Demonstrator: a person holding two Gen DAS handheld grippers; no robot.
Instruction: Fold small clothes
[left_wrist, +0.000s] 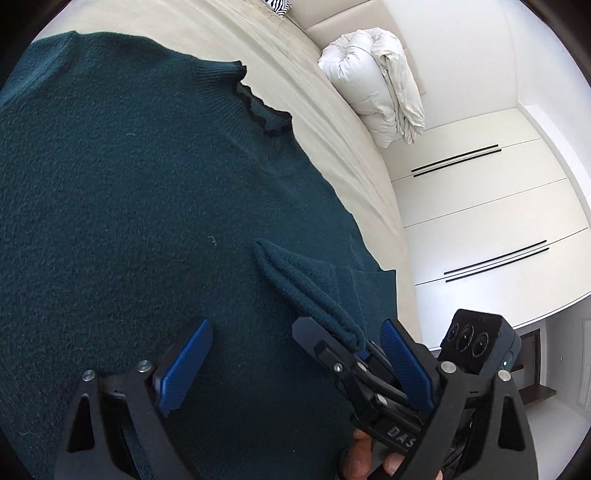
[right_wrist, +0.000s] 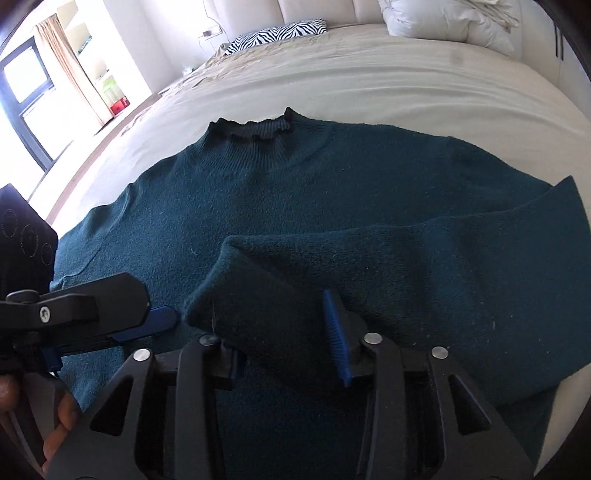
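Note:
A dark teal knit sweater (left_wrist: 140, 206) lies flat on the bed, its ruffled collar (left_wrist: 264, 110) pointing away. It also shows in the right wrist view (right_wrist: 295, 192). My left gripper (left_wrist: 295, 343) is open just above the sweater's body, blue pads (left_wrist: 184, 365) wide apart. My right gripper (right_wrist: 284, 325) holds the end of one sleeve (right_wrist: 280, 280), folded across the body. In the left wrist view the right gripper (left_wrist: 354, 350) pinches the sleeve cuff (left_wrist: 314, 295).
The cream bed sheet (right_wrist: 369, 81) surrounds the sweater. A folded white duvet (left_wrist: 380, 81) lies by the headboard, a zebra-print pillow (right_wrist: 280, 35) farther off. White wardrobe doors (left_wrist: 480, 206) stand beside the bed. A window (right_wrist: 26, 92) is at the left.

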